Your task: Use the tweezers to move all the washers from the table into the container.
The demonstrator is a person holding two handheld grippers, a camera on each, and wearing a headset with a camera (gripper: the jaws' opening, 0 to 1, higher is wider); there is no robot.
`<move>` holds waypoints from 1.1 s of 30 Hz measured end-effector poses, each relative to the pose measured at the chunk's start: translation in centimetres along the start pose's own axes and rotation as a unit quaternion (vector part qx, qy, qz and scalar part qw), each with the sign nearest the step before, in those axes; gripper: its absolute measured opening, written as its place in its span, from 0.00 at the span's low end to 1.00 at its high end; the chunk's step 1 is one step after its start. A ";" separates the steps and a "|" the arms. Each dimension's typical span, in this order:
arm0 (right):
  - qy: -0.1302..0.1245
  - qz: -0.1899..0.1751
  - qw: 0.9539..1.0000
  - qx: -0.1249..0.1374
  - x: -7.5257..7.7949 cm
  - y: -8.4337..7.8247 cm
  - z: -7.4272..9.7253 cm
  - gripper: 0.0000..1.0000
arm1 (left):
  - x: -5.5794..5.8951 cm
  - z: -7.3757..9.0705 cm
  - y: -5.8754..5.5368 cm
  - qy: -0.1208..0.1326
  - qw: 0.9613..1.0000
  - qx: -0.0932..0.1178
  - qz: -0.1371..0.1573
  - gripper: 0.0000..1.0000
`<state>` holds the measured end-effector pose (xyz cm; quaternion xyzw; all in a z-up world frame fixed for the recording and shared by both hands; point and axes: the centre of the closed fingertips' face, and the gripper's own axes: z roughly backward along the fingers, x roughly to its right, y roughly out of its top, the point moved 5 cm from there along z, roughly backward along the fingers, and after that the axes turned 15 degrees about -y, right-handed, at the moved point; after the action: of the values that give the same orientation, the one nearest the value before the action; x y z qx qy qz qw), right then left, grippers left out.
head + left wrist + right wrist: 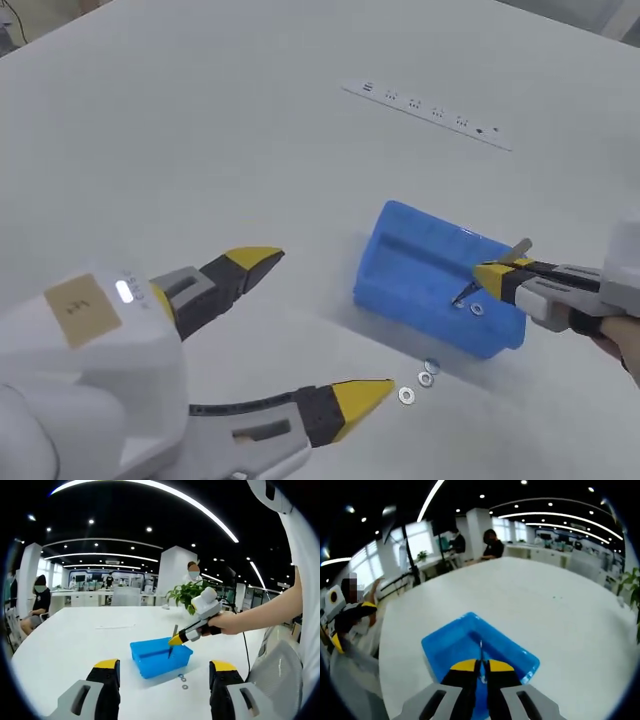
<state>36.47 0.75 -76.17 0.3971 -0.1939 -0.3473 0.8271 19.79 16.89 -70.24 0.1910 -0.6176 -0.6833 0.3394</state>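
The left gripper [330, 323], with grey jaws capped in yellow wedge-shaped tips, hangs above the smooth white table [200, 150] with its jaws spread wide and nothing between them; its own view shows the same broad gap [165, 666]. The right gripper [485, 272] has its yellow tips pressed nearly together on a thin, shiny metal pair of tweezers [465, 292], whose pointed end slants down into the container [420, 260], a shallow rectangular tray of glossy blue plastic with rounded corners. In the right gripper view the tweezers [481, 650] stick out as a slim silver line from between the closed tips [482, 664] over the tray's blue floor [455, 645]. One small flat metal ring [477, 309] lies by the tweezer points, seemingly inside the tray. Three more washers [426, 380], tiny silver rings, lie close together on the table just outside the tray's near wall. A long, flat white power strip [425, 112] lies farther back.
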 end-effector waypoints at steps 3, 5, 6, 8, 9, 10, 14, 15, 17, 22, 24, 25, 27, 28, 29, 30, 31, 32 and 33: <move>-0.003 0.006 1.000 0.010 0.1 0.3 0.5 0.03 | -0.1 -0.1 -0.1 0.000 1.000 0.001 0.005 0.72; -0.006 0.002 1.000 0.021 0.1 0.8 1.0 0.03 | 0.0 -0.1 -0.1 0.001 1.000 -0.001 0.005 0.72; -0.008 -0.002 0.999 0.032 0.0 1.2 1.6 0.03 | 0.0 -0.1 -0.1 0.001 1.000 -0.002 0.004 0.72; 0.001 -0.010 0.999 0.047 -0.6 1.8 2.6 0.03 | 0.0 -0.1 -0.1 0.001 1.000 -0.002 0.004 0.72; 0.004 -0.011 0.999 0.050 -0.7 1.9 2.8 0.03 | 0.0 -0.1 -0.1 0.001 1.000 -0.002 0.004 0.72; 0.009 -0.012 0.998 0.061 -1.1 2.2 3.5 0.03 | 0.0 -0.1 -0.1 0.001 1.000 -0.002 0.005 0.72; 0.037 0.000 0.996 0.081 -2.7 2.6 5.6 0.03 | 0.0 -0.1 -0.1 0.001 1.000 -0.002 0.004 0.71; 0.040 0.008 0.996 0.084 -3.0 2.5 6.3 0.03 | 0.0 -0.1 -0.1 0.001 1.000 -0.002 0.004 0.71; 0.048 0.004 0.995 0.084 -3.6 2.3 7.2 0.03 | 0.0 -0.2 -0.2 0.000 1.000 -0.005 0.003 0.71; 0.065 0.009 0.995 0.068 -5.1 1.0 7.7 0.03 | 0.1 -0.1 -0.2 -0.002 1.000 -0.006 0.001 0.70; 0.063 0.013 0.996 0.055 -5.4 0.0 7.1 0.03 | 0.0 -0.1 -0.2 -0.001 1.000 -0.005 -0.001 0.70; 0.061 0.014 0.997 0.046 -5.4 -0.4 6.8 0.03 | 0.0 -0.1 -0.2 -0.002 1.000 -0.005 0.000 0.70; 0.044 0.017 0.999 0.024 -5.3 -1.4 5.9 0.03 | 0.0 -0.1 -0.2 -0.002 1.000 -0.006 0.001 0.70; 0.044 0.020 0.999 0.018 -5.5 -1.8 5.5 0.03 | 0.0 -0.1 -0.2 -0.001 1.000 -0.006 0.001 0.70; 0.043 0.018 0.999 0.014 -5.6 -2.0 5.2 0.03 | 0.0 -0.1 -0.2 -0.001 1.000 -0.006 0.000 0.70; 0.040 0.014 0.999 0.007 -5.8 -2.4 4.9 0.03 | 0.0 0.0 -0.2 0.000 1.000 -0.006 -0.001 0.70; 0.040 0.014 0.999 0.006 -5.9 -2.6 4.6 0.03 | -0.1 0.1 -0.2 0.002 1.000 -0.006 -0.002 0.70; 0.040 0.014 0.999 0.003 -6.1 -2.8 4.4 0.03 | -0.1 0.1 -0.2 0.004 1.000 -0.005 -0.003 0.70; 0.034 0.014 0.999 -0.002 -6.2 -3.1 4.2 0.03 | -0.2 0.2 -0.1 0.006 1.000 -0.003 -0.004 0.69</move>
<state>28.43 1.69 -76.39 0.4044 -0.1700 -0.3225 0.8388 19.77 17.16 -70.35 0.1967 -0.6128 -0.6852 0.3410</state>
